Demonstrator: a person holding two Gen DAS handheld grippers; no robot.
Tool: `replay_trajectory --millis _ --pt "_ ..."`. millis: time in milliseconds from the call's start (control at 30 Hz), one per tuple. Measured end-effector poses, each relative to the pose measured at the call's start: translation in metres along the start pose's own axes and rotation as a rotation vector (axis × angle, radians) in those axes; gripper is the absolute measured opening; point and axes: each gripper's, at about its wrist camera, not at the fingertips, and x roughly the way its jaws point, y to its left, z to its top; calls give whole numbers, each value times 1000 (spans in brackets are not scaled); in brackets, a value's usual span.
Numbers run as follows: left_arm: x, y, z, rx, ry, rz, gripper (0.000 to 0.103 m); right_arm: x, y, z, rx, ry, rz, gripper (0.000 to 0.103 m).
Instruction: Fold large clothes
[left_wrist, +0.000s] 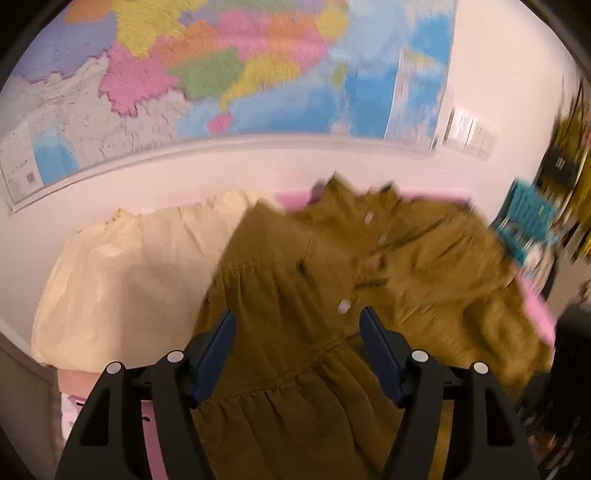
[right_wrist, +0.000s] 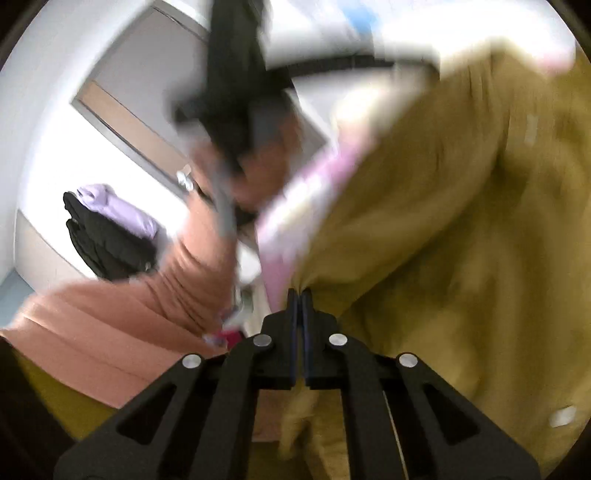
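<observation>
My left gripper hangs spread above the mustard dress, nothing between its fingers. My right gripper is pressed together, pinching a fold of the same dress, which spreads over a pink surface beside a cream cloth.

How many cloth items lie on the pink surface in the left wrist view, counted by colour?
Mustard-brown buttoned garment: 1
Cream gathered cloth: 1
Total: 2
</observation>
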Motion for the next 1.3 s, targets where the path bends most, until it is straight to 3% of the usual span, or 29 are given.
replay_trajectory --millis 167,233,400,533,567,633,667,700,833,933,967,1000,1033,1133,1300 --pt "-51 5 32 -50 -176 -42 69 -100 13 68 -98 -142 -236 3" --pt "-52 0 36 -38 -193 -28 70 -127 5 79 -103 -159 -328 4" --pt "-3 -18 22 5 -71 -10 70 -157 -54 72 -4 -114 -627 4" --pt "46 -25 6 32 50 9 70 -156 -115 37 180 -89 -694 8" --pt "56 -26 2 34 71 11 70 -161 -127 26 226 -113 -692 14" --pt "69 -26 -3 35 102 10 69 -168 -133 12 257 -146 -656 41" --pt "72 -25 -6 34 112 6 69 -170 -130 2 243 -169 -667 68" --pt "74 -24 -7 33 117 0 69 -168 -124 -4 222 -186 -675 84" --pt "78 -21 -11 22 115 -15 69 -142 -124 -34 207 -126 -706 86" --pt "81 -20 -11 -5 111 -34 69 -127 -135 -54 226 -67 -713 83" --pt "81 -21 -11 -11 111 -40 69 -119 -141 -57 243 -53 -705 70" --pt "82 -22 -11 -15 113 -40 70 -118 -142 -58 253 -46 -699 33" --pt "82 -23 -12 -18 116 -37 70 -114 -144 -57 262 -36 -673 7" --pt "80 -24 -11 -18 117 -34 70 -129 -120 -47 176 -113 -690 5" --pt "66 -24 -2 -22 67 -51 70 -212 -68 -6 103 -400 -796 5"
